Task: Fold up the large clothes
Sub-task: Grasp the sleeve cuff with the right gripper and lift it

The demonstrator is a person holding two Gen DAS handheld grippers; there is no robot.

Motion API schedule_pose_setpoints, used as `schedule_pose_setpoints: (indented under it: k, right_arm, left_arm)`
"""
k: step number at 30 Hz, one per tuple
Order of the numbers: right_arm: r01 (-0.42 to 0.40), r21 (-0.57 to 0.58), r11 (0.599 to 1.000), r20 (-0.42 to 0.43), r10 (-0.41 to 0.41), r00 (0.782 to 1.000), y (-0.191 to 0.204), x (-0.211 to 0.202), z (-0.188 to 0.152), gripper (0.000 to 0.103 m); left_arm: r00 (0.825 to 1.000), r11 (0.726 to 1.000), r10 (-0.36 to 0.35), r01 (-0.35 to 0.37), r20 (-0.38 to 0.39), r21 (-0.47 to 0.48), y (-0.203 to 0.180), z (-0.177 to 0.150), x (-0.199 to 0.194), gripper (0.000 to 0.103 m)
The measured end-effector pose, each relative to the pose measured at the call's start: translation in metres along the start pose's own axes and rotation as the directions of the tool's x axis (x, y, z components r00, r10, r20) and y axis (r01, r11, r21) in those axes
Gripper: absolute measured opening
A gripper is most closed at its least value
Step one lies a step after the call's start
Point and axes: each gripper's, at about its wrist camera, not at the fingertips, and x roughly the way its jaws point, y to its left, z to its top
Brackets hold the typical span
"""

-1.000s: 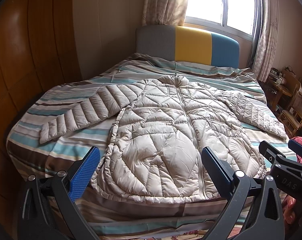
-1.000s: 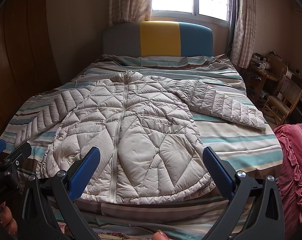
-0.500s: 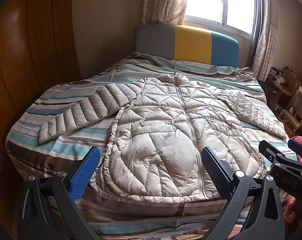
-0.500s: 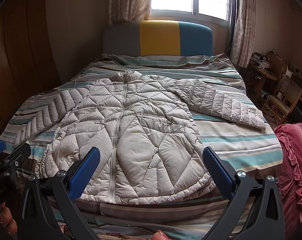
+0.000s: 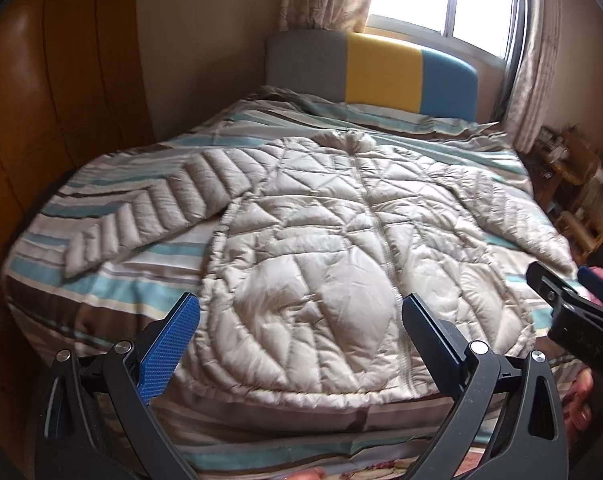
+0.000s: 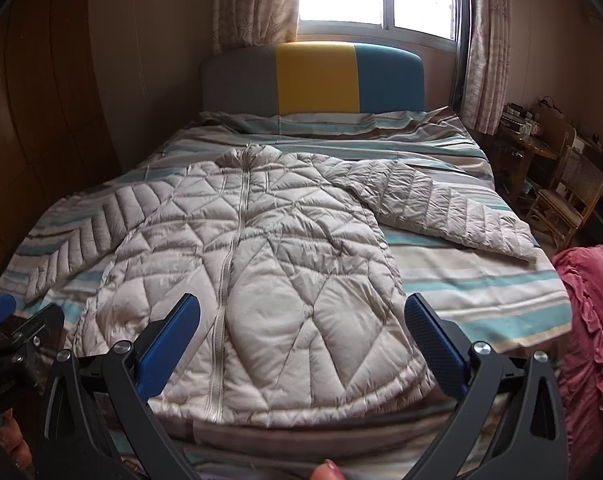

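A beige quilted puffer jacket (image 5: pixel 321 248) lies flat and zipped on the striped bed, collar toward the headboard, both sleeves spread out to the sides. It also shows in the right wrist view (image 6: pixel 261 272). My left gripper (image 5: pixel 301 320) is open and empty, above the jacket's hem near the foot of the bed. My right gripper (image 6: pixel 301 320) is open and empty, also above the hem, a little to the right. Each gripper shows at the edge of the other's view.
The bed (image 6: pixel 481 288) has a striped cover and a grey, yellow and blue headboard (image 6: pixel 317 76). A wooden wardrobe (image 5: pixel 61 120) stands on the left. A wooden chair (image 6: pixel 565 200) and desk stand on the right. A red ruffled cloth (image 6: pixel 589 320) lies at the right.
Both grippers have moved a little closer to the bed and lower over the jacket's hem. The jacket has not moved. Both stay open.
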Motion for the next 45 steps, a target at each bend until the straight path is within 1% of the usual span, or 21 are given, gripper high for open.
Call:
schedule_pose_setpoints:
  k: [2,5,6,8,10,12,14,16,17,19,22,23,24,26,27,31,36,40,42,43,45]
  right_arm:
    - [0.001,0.030,1.000,0.018,-0.001,1.000,-0.012,0.013,0.002,0.101]
    - [-0.046,0.104,0.994,0.052,0.040,0.998,-0.038,0.037,0.003,0.101]
    - [-0.035,0.122,0.992,0.041,0.030,0.999,-0.046,0.046,0.003,0.101]
    - [0.000,0.145,0.989,-0.011,0.001,1.000,-0.062,0.070,0.003,0.101]
    - [0.091,0.167,0.982,-0.089,-0.077,0.993,-0.086,0.101,0.004,0.101]
    - [0.155,0.195,0.968,-0.113,-0.135,0.984,-0.111,0.123,0.004,0.101]
    - [0.242,0.202,0.949,-0.131,-0.218,0.967,-0.137,0.143,0.006,0.101]
    - [0.327,0.201,0.923,-0.156,-0.300,0.941,-0.167,0.166,0.011,0.101]
    - [0.349,0.206,0.914,-0.160,-0.320,0.934,-0.180,0.173,0.013,0.101]
    - [0.413,0.229,0.881,-0.173,-0.381,0.908,-0.213,0.189,0.019,0.101]
    - [0.472,0.295,0.831,-0.179,-0.437,0.881,-0.251,0.203,0.025,0.101]
    - [0.490,0.326,0.809,-0.188,-0.452,0.872,-0.267,0.208,0.027,0.100]
    - [0.512,0.348,0.785,-0.208,-0.468,0.859,-0.282,0.214,0.029,0.100]
    - [0.536,0.371,0.759,-0.232,-0.483,0.844,-0.300,0.229,0.035,0.094]
    - [0.548,0.380,0.745,-0.235,-0.495,0.836,-0.309,0.233,0.038,0.092]
    - [0.595,0.396,0.700,-0.239,-0.547,0.802,-0.333,0.245,0.050,0.091]
    - [0.636,0.377,0.673,-0.293,-0.565,0.771,-0.348,0.270,0.052,0.091]
    - [0.632,0.413,0.656,-0.312,-0.550,0.775,-0.354,0.280,0.047,0.088]
    - [0.620,0.422,0.661,-0.302,-0.542,0.784,-0.354,0.283,0.047,0.079]
    - [0.618,0.415,0.668,-0.298,-0.542,0.786,-0.352,0.285,0.050,0.073]
    - [0.625,0.386,0.678,-0.292,-0.553,0.780,-0.345,0.288,0.052,0.064]
  left_arm:
    - [1.000,1.000,-0.009,0.009,0.013,-0.029,0.006,0.001,0.009,0.100]
    - [0.998,0.998,0.062,-0.062,0.015,0.015,0.005,0.006,0.030,0.100]
    - [0.997,0.997,0.077,-0.078,0.011,0.019,0.006,0.008,0.038,0.100]
    - [0.995,0.995,0.099,-0.099,-0.012,0.022,0.009,0.014,0.061,0.100]
    - [0.993,0.993,0.113,-0.112,-0.035,0.023,0.015,0.020,0.083,0.100]
    - [0.991,0.992,0.128,-0.126,-0.049,0.031,0.021,0.029,0.111,0.100]
    - [0.983,0.985,0.171,-0.169,-0.060,0.035,0.027,0.037,0.134,0.100]
    - [0.974,0.976,0.215,-0.213,-0.065,0.043,0.032,0.048,0.162,0.100]
    - [0.970,0.972,0.233,-0.230,-0.068,0.044,0.034,0.051,0.171,0.100]
    - [0.967,0.968,0.250,-0.248,-0.055,0.049,0.038,0.059,0.193,0.100]
    - [0.958,0.961,0.276,-0.273,-0.079,0.053,0.044,0.067,0.224,0.100]
    - [0.953,0.956,0.291,-0.287,-0.086,0.058,0.046,0.069,0.232,0.100]
    - [0.942,0.947,0.320,-0.315,-0.100,0.060,0.049,0.071,0.244,0.100]
    - [0.939,0.946,0.325,-0.321,-0.115,0.052,0.052,0.072,0.258,0.100]
    - [0.936,0.946,0.324,-0.321,-0.135,0.044,0.055,0.072,0.267,0.100]
    - [0.943,0.956,0.292,-0.295,-0.158,0.007,0.065,0.070,0.281,0.100]
    - [0.944,0.953,0.301,-0.302,-0.136,0.014,0.065,0.062,0.283,0.100]
    - [0.943,0.952,0.304,-0.305,-0.137,0.013,0.061,0.059,0.286,0.100]
    - [0.945,0.954,0.298,-0.300,-0.137,0.006,0.061,0.058,0.287,0.100]
    - [0.946,0.955,0.293,-0.296,-0.142,0.001,0.062,0.057,0.287,0.100]
    - [0.949,0.959,0.279,-0.284,-0.147,-0.012,0.064,0.056,0.287,0.100]
